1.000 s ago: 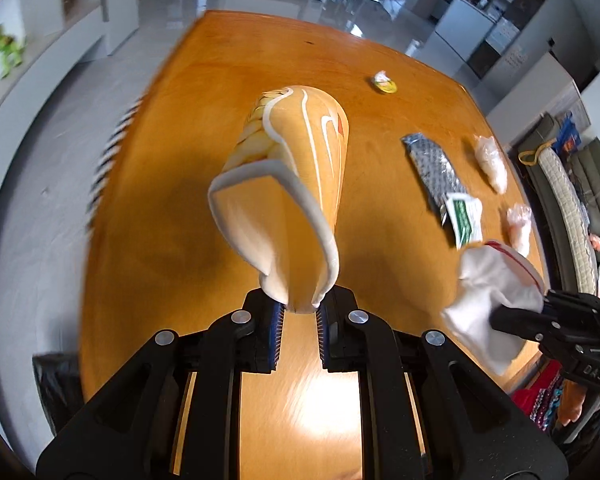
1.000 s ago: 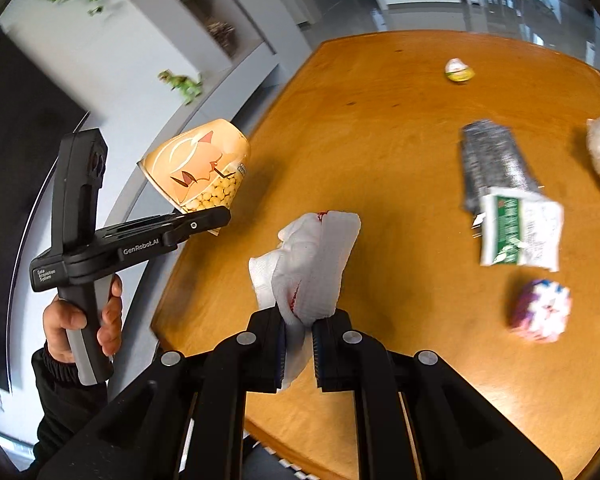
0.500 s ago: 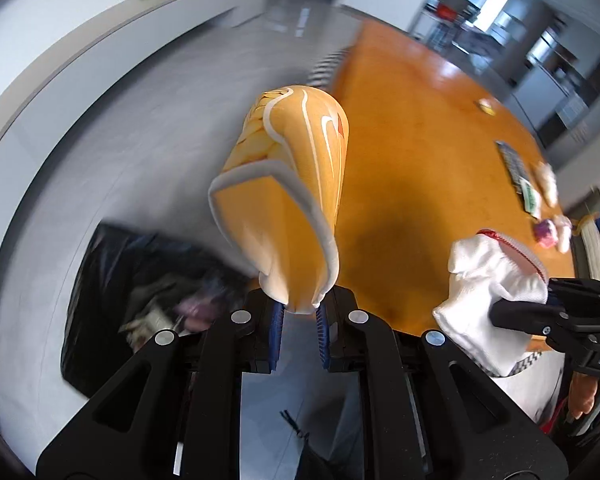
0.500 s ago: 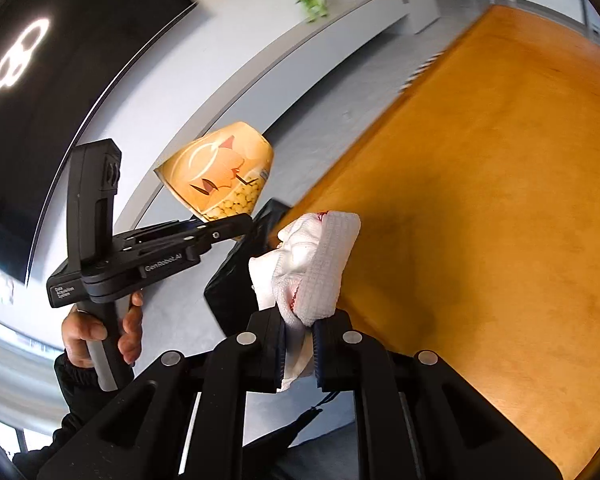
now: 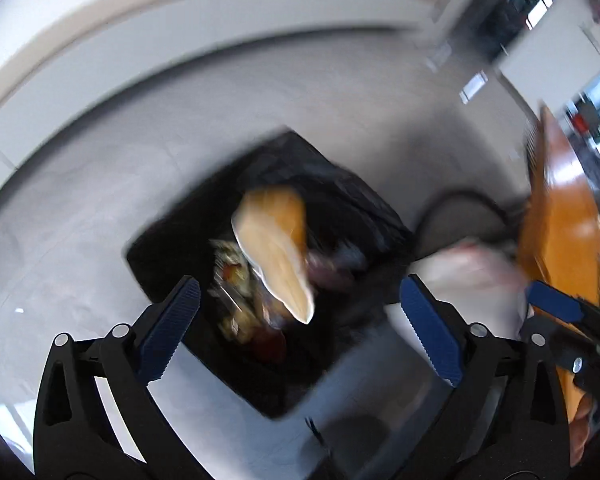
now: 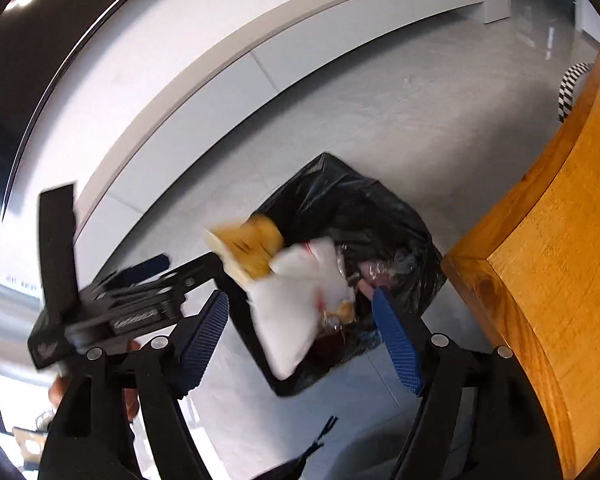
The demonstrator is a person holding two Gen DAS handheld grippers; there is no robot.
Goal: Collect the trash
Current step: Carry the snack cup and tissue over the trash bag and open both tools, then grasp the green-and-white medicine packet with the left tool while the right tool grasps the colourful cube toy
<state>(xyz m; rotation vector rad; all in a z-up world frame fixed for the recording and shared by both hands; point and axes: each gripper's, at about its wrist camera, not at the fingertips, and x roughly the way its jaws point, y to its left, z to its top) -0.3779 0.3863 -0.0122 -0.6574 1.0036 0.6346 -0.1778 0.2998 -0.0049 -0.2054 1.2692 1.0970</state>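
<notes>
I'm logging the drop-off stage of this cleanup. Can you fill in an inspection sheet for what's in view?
Surface: grey tiled floor; wooden table edge at right.
Job's things: orange paper cup and white napkin, both blurred, loose over the black bin bag.
Clutter: mixed wrappers already in the bag.
Grippers: left gripper jaws opening, nothing between the pads; right gripper jaws opening, napkin between but not pressed.
Cables: nothing seen.
Surroundings: white wall with low ledge.

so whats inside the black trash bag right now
An orange paper cup and a white napkin dropping in over blurred wrappers inside the black trash bag; anything beneath them is covered.
</notes>
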